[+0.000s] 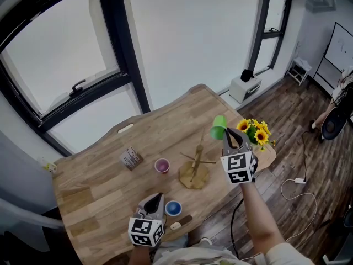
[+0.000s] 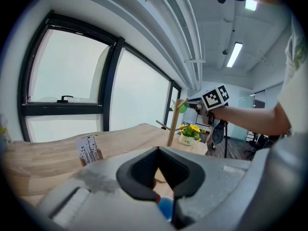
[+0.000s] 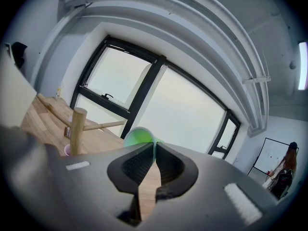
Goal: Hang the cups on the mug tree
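No word or number can be read. The left cube [image 1: 146, 232] on the left tool [image 1: 159, 196] and the right cube [image 1: 238, 168] on the right tool [image 1: 228, 132] carry black-and-white square markers, no letters. A white pot [image 2: 189, 140] on the bench [image 2: 48, 154] bears a short dark word, too small to read.

This looks like an office or work room. Tall windows [image 1: 66, 59] with black frames fill one wall. A whiteboard [image 1: 341, 48] stands at the far side on a dark wood floor [image 1: 287, 120]. A long strip light [image 2: 234, 55] and bare pipes [image 2: 180, 32] run along the ceiling. A wooden surface [image 1: 94, 197] holds yellow flowers [image 1: 253, 130].
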`<state>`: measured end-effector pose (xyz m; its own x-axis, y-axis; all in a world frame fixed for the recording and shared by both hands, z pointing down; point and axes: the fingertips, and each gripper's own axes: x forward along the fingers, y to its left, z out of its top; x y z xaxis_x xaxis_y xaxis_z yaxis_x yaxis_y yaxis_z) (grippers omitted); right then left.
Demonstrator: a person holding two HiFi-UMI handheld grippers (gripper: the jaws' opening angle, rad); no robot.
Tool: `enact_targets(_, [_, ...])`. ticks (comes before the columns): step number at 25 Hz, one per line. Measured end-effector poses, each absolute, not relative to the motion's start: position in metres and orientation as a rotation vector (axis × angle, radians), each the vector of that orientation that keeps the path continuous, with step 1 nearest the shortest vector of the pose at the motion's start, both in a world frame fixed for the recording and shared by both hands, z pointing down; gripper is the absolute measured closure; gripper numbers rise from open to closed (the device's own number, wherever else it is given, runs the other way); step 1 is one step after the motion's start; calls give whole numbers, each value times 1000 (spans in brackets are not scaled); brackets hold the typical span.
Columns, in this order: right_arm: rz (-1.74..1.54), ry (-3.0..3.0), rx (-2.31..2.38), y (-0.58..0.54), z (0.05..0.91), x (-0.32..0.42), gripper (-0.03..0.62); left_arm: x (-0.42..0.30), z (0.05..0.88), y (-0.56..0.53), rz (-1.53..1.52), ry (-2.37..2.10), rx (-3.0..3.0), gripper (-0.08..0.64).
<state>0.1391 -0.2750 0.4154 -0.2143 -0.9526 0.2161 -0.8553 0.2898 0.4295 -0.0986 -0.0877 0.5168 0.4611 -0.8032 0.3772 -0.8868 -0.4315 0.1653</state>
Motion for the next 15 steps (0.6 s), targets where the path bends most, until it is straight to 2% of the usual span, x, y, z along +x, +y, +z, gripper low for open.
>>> enact_targets(15, [-423, -2154, 1540, -279, 406, 107, 574, -105, 522, -84, 340, -1466, 2340, 559])
